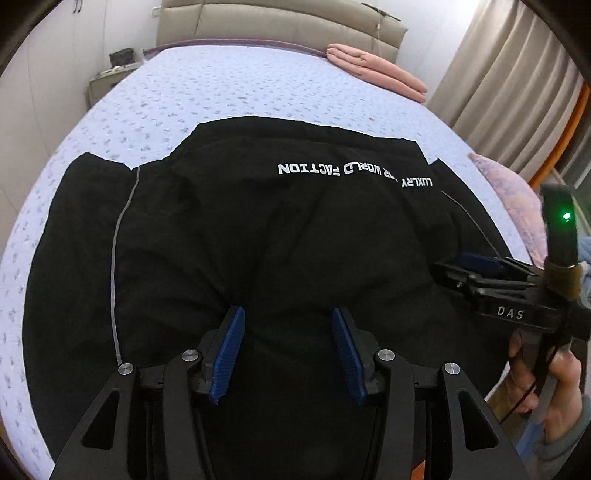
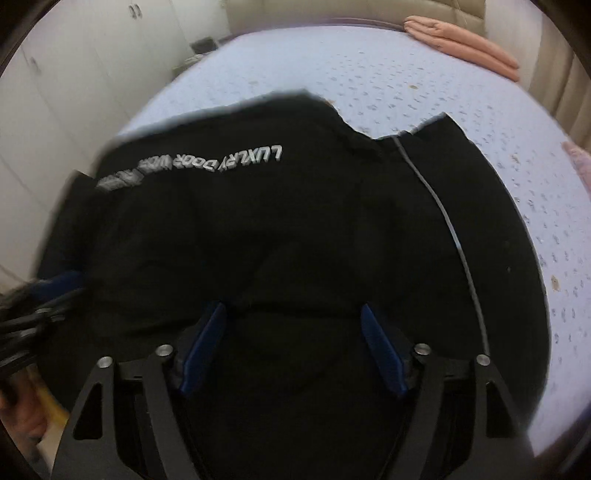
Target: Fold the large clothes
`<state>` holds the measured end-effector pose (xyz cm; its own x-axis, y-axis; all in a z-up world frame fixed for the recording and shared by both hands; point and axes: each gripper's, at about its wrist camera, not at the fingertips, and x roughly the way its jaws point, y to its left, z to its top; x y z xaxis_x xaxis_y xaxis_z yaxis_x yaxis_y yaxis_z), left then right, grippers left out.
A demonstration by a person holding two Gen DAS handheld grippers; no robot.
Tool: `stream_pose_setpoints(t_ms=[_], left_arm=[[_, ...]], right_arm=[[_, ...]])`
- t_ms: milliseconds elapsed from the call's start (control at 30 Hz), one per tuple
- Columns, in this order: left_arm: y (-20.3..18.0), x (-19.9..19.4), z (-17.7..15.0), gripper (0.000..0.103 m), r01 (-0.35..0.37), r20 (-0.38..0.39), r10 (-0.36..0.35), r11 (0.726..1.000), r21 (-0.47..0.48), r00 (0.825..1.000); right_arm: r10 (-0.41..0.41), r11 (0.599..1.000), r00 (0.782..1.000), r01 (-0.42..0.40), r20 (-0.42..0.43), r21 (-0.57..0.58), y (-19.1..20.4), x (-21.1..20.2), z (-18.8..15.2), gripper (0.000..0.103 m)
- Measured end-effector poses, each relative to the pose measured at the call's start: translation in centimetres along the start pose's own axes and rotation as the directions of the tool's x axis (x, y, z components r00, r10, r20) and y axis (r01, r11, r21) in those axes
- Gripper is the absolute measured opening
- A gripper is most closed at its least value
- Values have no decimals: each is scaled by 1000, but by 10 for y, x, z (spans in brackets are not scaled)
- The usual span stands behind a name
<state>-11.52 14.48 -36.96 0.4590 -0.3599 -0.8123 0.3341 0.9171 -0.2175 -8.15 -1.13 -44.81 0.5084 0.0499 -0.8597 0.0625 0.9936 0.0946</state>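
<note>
A large black garment [image 1: 258,229] with white lettering [image 1: 354,171] and grey piping lies spread on the bed; in the right wrist view the black garment [image 2: 295,221] fills the middle. My left gripper [image 1: 288,310] hovers over its near part, blue pads apart, with cloth below them but none pinched. My right gripper [image 2: 292,305] stands wide open just above the cloth, nothing between its fingers. The right gripper [image 1: 469,266] also shows at the garment's right edge, held by a person's hand [image 1: 546,380]. The left gripper [image 2: 55,288] appears blurred at the left.
The bed [image 1: 221,85] has a lilac dotted sheet and a beige headboard [image 1: 280,22]. A folded pink blanket [image 1: 376,70] lies at the far right corner. A patterned pillow [image 1: 513,188] and curtains [image 1: 509,74] are on the right, a nightstand [image 1: 107,77] on the left.
</note>
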Motion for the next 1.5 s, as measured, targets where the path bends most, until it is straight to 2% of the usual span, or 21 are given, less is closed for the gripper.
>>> stream_pose_setpoints(t_ms=[100, 167, 300, 367, 433, 500, 567, 667, 767, 933, 1133, 1267, 1500], left_arm=[[0, -9, -2, 52, -9, 18, 10, 1000, -26, 1000], [-6, -21, -3, 52, -52, 32, 53, 998, -36, 998], [-22, -68, -14, 52, -132, 150, 129, 991, 10, 980], [-29, -95, -12, 52, -170, 198, 162, 985, 22, 967], [-35, -128, -11, 52, -198, 268, 187, 980, 16, 945], [-42, -161, -10, 53, -189, 333, 175, 982, 10, 927], [-48, -185, -8, 63, -180, 366, 167, 984, 2, 916], [-57, -212, -7, 64, -174, 398, 162, 985, -5, 903], [-65, -228, -12, 64, -212, 415, 197, 977, -9, 888], [-64, -241, -20, 65, -227, 426, 212, 974, -15, 879], [-55, -243, -23, 65, -237, 412, 230, 971, -35, 882], [-47, -238, -20, 65, -278, 387, 279, 959, -58, 879], [-40, -225, -10, 65, -309, 357, 311, 949, -65, 881]], right_arm=[[-18, 999, 1000, 19, -23, 47, -3, -6, 3, 82], [-29, 998, 999, 30, -23, 58, 0, -19, 0, 82], [-34, 994, 997, 26, 76, 103, 15, -74, -14, 82], [-64, 991, 990, 48, 129, 125, 25, -104, -21, 83], [-64, 990, 984, 41, 169, 135, 34, -129, -25, 83], [-79, 990, 975, 52, 208, 132, 48, -159, -20, 84], [-97, 991, 967, 72, 234, 113, 59, -176, -17, 85], [-126, 990, 953, 102, 275, 100, 80, -208, -17, 86], [-118, 991, 945, 93, 306, 96, 91, -227, -22, 87], [-119, 992, 938, 97, 325, 83, 106, -249, -30, 88], [-126, 990, 941, 102, 314, 94, 117, -260, -33, 91], [-113, 991, 948, 87, 297, 101, 121, -255, -24, 92], [-112, 991, 955, 87, 274, 101, 121, -242, -9, 92]])
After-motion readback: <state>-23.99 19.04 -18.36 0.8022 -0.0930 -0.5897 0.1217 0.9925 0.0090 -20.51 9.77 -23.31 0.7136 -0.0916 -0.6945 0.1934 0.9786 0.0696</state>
